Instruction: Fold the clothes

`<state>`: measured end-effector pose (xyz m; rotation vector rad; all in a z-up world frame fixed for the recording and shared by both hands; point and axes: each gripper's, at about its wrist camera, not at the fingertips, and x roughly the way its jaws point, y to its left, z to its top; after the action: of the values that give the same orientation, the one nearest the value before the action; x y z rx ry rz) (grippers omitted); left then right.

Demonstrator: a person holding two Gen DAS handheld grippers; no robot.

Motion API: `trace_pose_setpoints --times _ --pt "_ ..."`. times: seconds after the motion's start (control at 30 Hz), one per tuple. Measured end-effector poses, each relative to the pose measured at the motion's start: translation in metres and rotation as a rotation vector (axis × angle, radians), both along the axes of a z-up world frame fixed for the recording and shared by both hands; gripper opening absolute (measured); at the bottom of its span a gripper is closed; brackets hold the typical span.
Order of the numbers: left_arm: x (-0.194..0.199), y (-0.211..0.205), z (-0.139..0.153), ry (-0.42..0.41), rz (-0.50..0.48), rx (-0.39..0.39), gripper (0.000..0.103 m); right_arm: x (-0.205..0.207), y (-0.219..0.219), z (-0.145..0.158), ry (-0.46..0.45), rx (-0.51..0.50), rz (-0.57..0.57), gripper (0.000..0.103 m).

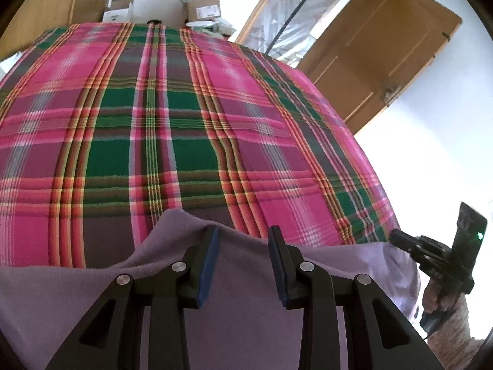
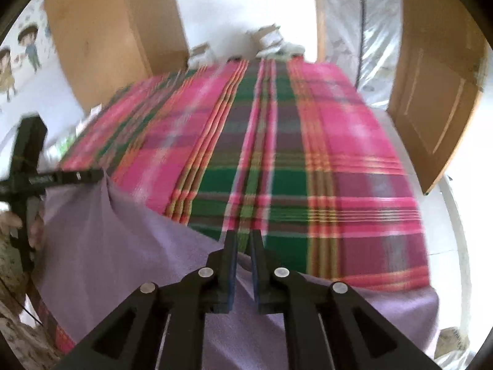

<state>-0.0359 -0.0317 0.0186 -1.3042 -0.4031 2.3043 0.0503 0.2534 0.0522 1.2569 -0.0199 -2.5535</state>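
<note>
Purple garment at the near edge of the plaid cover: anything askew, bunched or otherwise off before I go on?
The purple garment is not flat: its far edge humps up by the left gripper, whose jaws stand apart, and it runs diagonally across the plaid cover. The right gripper has its jaws nearly together at that edge. No damage shows.

The plaid-covered tabletop (image 1: 172, 141) lies bare ahead of both claws, open from the near edge to its far end. A lilac garment (image 1: 240, 323) drapes the near edge under the left claw (image 1: 243, 240) and right claw (image 2: 243, 243). Cardboard boxes (image 1: 203, 9) stand past the far edge. An open wooden door (image 1: 379, 58) stands to the right, a wooden cabinet (image 2: 114, 27) to the left.
</note>
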Motion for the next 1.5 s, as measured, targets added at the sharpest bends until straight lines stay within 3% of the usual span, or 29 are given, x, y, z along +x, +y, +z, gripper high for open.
trace_pose_setpoints --times 0.13,0.47,0.63,0.83,1.03,1.1,1.23,1.37,1.47,1.5 --pt "0.009 0.001 0.006 0.008 0.005 0.0 0.034 0.028 0.026 0.011 0.031 -0.002 -0.076 0.019" --pt "0.071 0.019 0.019 0.04 -0.09 -0.004 0.034 0.099 0.073 -0.012 0.013 -0.034 -0.274 0.022" --pt "0.107 0.055 0.018 0.062 -0.254 -0.045 0.034 0.125 0.097 -0.024 0.033 -0.051 -0.398 0.022" --pt "0.144 0.106 0.014 0.094 -0.499 -0.053 0.034 0.132 0.101 -0.029 0.091 0.053 -0.46 0.022" --pt "0.168 0.135 0.001 0.08 -0.644 -0.056 0.034 0.14 0.13 -0.024 0.122 -0.084 -0.591 0.022" --pt "0.17 0.135 0.0 0.088 -0.646 -0.049 0.034 0.138 0.143 -0.023 0.117 -0.122 -0.61 0.024" --pt "0.164 0.132 -0.002 0.054 -0.64 -0.001 0.034 0.128 0.163 -0.023 0.126 -0.104 -0.676 0.033" --pt "0.161 0.131 -0.003 0.037 -0.634 0.026 0.034 0.107 0.191 -0.039 0.03 -0.289 -0.665 0.035" --pt "0.162 0.131 -0.003 0.035 -0.634 0.032 0.034 0.097 0.195 -0.046 0.006 -0.337 -0.638 0.037" --pt "0.162 0.132 -0.003 0.035 -0.634 0.035 0.034 0.096 0.195 -0.046 0.011 -0.34 -0.63 0.033"
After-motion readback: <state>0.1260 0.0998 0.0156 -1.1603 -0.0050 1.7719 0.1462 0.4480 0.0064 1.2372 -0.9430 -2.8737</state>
